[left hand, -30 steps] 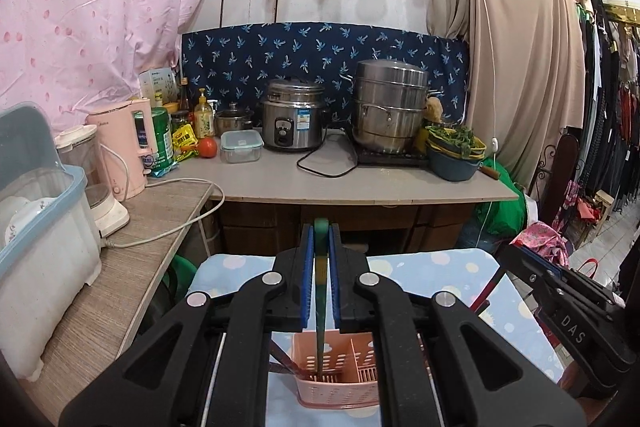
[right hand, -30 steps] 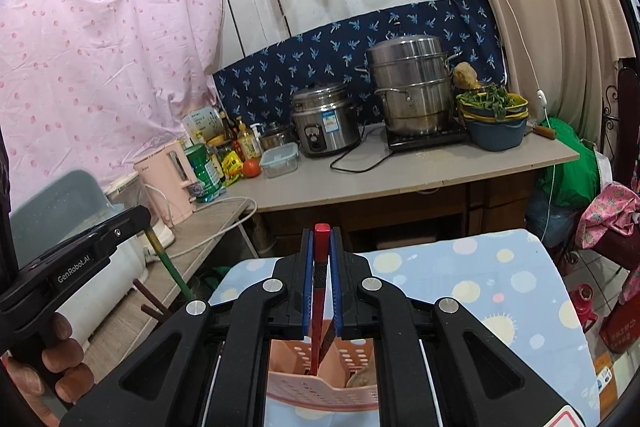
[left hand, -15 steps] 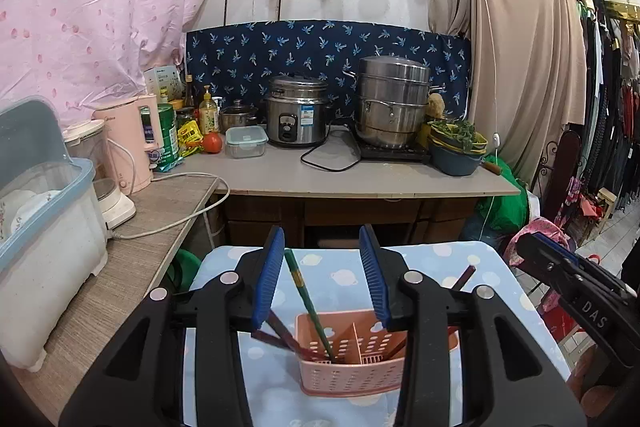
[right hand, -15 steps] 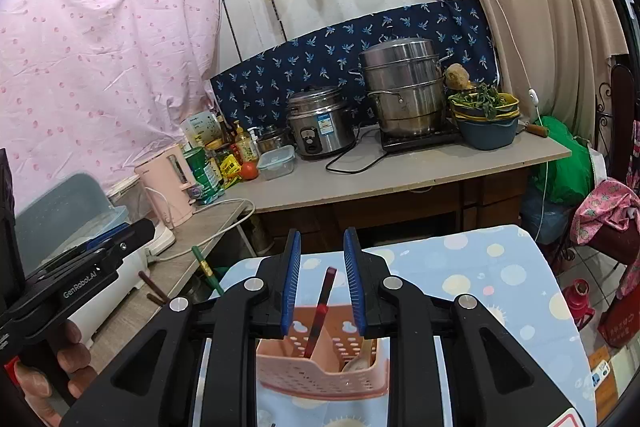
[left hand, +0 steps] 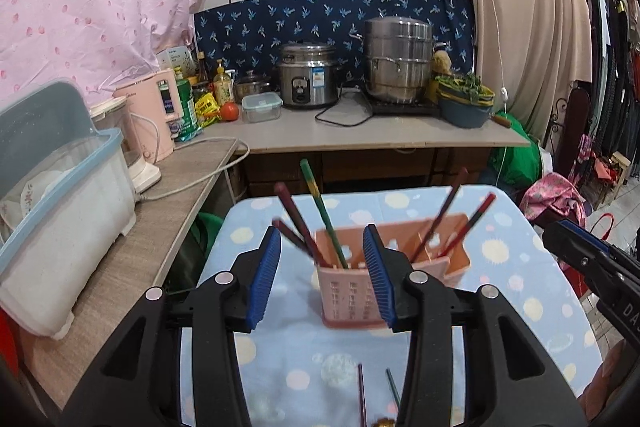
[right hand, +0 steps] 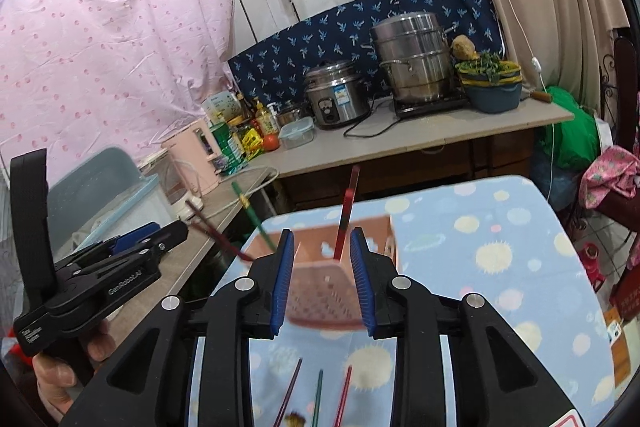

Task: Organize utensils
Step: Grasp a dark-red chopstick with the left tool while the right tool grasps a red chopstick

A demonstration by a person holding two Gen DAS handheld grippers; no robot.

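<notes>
A pink slotted utensil basket stands on the blue dotted tablecloth. Several chopsticks lean in it: a green one, dark red ones on the left, and red ones on the right. My left gripper is open and empty just in front of the basket. My right gripper is open and empty above the basket, with a red chopstick standing beyond it. Loose chopsticks lie on the cloth near me, also in the left wrist view.
A wooden side counter on the left carries a white-and-blue dish box and a pink kettle. The back counter holds a rice cooker, a steamer pot and a bowl of greens.
Both grippers opened and let go of their chopsticks, the green one from the left and the red one from the right, into the basket. Both grippers then drew back toward me.
</notes>
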